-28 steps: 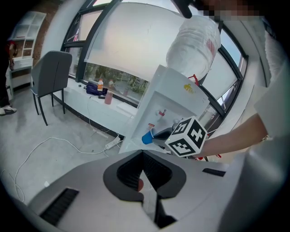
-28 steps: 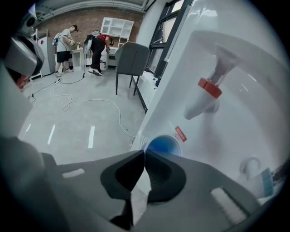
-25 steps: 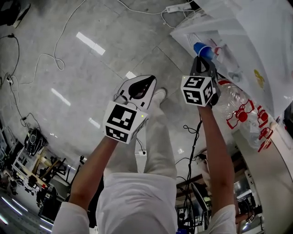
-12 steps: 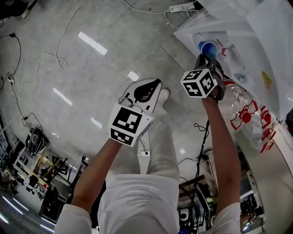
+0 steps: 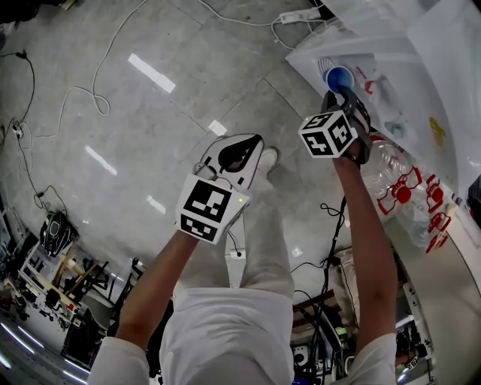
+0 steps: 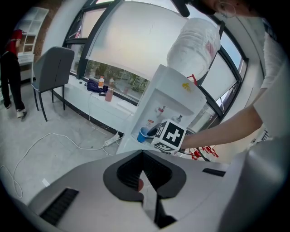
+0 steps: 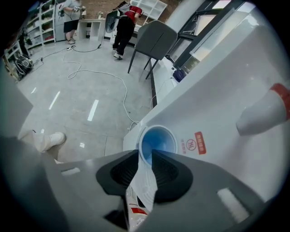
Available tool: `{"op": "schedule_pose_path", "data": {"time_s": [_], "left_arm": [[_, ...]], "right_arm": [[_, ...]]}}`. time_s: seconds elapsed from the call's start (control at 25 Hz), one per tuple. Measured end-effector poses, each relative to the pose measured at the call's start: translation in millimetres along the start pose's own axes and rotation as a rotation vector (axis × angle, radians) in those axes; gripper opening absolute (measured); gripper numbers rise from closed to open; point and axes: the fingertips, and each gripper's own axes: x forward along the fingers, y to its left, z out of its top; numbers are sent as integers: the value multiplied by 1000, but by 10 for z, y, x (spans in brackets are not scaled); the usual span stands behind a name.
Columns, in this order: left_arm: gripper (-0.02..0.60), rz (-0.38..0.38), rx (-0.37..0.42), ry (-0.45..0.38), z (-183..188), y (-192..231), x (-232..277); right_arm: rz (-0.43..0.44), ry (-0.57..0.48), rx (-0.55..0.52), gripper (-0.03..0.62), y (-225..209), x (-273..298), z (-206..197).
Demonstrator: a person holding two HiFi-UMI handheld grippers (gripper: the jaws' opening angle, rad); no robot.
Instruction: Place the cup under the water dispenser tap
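A blue paper cup (image 5: 340,77) (image 7: 157,142) stands upright on the drip shelf of the white water dispenser (image 5: 391,53) (image 7: 217,99), with the red tap (image 7: 268,110) above and to its right. My right gripper (image 5: 342,96) (image 7: 145,156) sits at the cup's near rim. Its jaws are opening, with the thin cup wall between them and a gap at the pads. My left gripper (image 5: 250,140) (image 6: 143,155) hangs over the floor to the left, jaws together and empty. From there I see the cup (image 6: 144,134) beside the right gripper's marker cube (image 6: 171,135).
An empty clear water bottle (image 5: 391,169) and red-capped frames lie beside the dispenser. A full bottle (image 6: 195,41) sits on top of it. Cables and a power strip (image 5: 294,13) run across the tiled floor. A grey chair (image 7: 156,38) and people stand farther off.
My right gripper moved slightly up and right toward the dispenser and rolled. The cup now stands on the shelf with its mouth showing. The left gripper barely shifted.
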Motion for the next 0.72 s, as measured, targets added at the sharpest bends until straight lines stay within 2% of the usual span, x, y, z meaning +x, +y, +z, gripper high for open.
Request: {"op": "schedule_pose_path", "data": {"time_s": [0.28,0.64,0.72], "left_arm": [[2,-1,8,-9,35,-14,-46],[2,2,30,-13,113,-64,-240],[2,8,34,-12,138,-75,-309]], "right_arm": [[-6,-5,-1,135,23,-81,9],[16,-57,130,135,4,-482,109],[20,-67,169,116,6,-611,135]]}}
